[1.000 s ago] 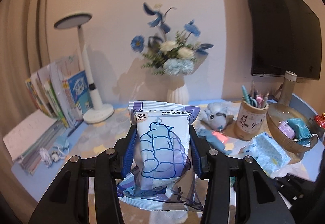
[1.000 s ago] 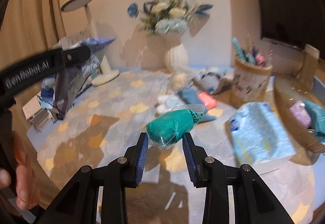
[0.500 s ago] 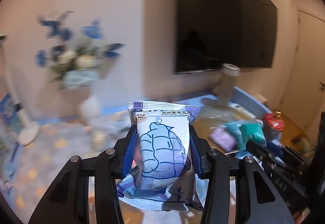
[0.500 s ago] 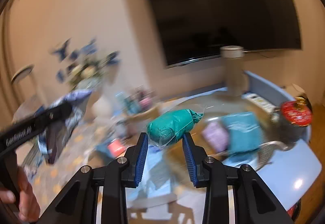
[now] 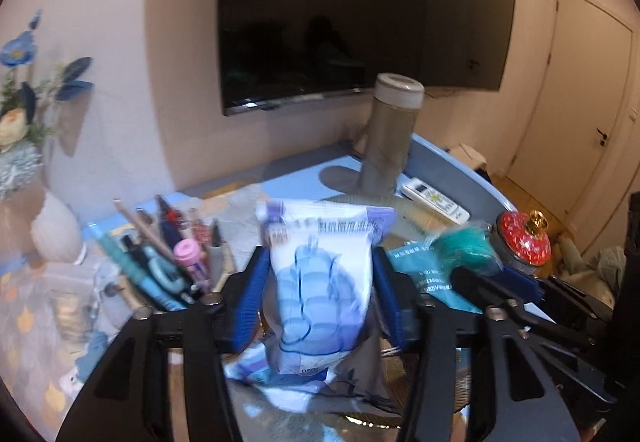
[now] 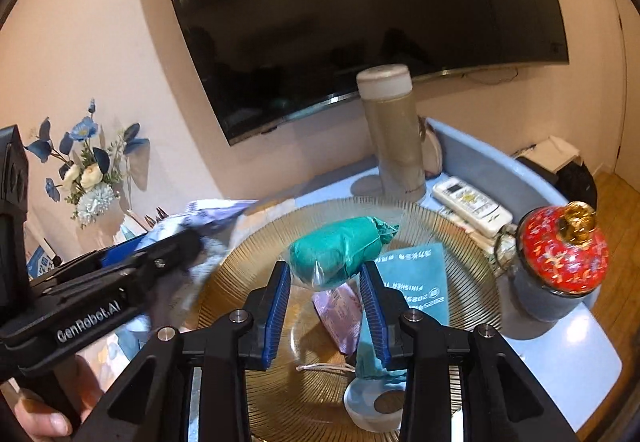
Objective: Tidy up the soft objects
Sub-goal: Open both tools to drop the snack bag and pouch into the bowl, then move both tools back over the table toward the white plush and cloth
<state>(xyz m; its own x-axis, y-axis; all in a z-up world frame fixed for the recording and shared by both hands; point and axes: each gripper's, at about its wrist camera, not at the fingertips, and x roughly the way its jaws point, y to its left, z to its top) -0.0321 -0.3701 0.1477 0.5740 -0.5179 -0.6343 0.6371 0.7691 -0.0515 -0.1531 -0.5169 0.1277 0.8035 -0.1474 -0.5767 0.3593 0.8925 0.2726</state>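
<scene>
My left gripper point(image 5: 320, 282) is shut on a white and blue wipes packet point(image 5: 320, 282), held above the table. My right gripper point(image 6: 325, 282) is shut on a green soft roll in clear wrap point(image 6: 340, 250), held over a ribbed amber glass bowl point(image 6: 452, 242). In the bowl lie a teal pouch point(image 6: 416, 286), a pink packet point(image 6: 340, 316) and a tape roll point(image 6: 374, 408). In the right wrist view the left gripper point(image 6: 160, 258) with its packet point(image 6: 212, 213) is at the bowl's left rim. In the left wrist view the right gripper point(image 5: 480, 266) and green roll point(image 5: 464, 246) are at the right.
A pen holder point(image 5: 172, 266) stands left of the bowl. A tall lidded bottle point(image 6: 394, 133), a white remote point(image 6: 472, 203) and a jar with a red lid point(image 6: 560, 254) stand around the bowl. A flower vase point(image 6: 92, 177) is at the far left; a TV point(image 6: 360, 13) hangs behind.
Both grippers have swung right, away from the flower vase and lamp, and now hold their loads at the amber bowl. Both grips are unchanged.
</scene>
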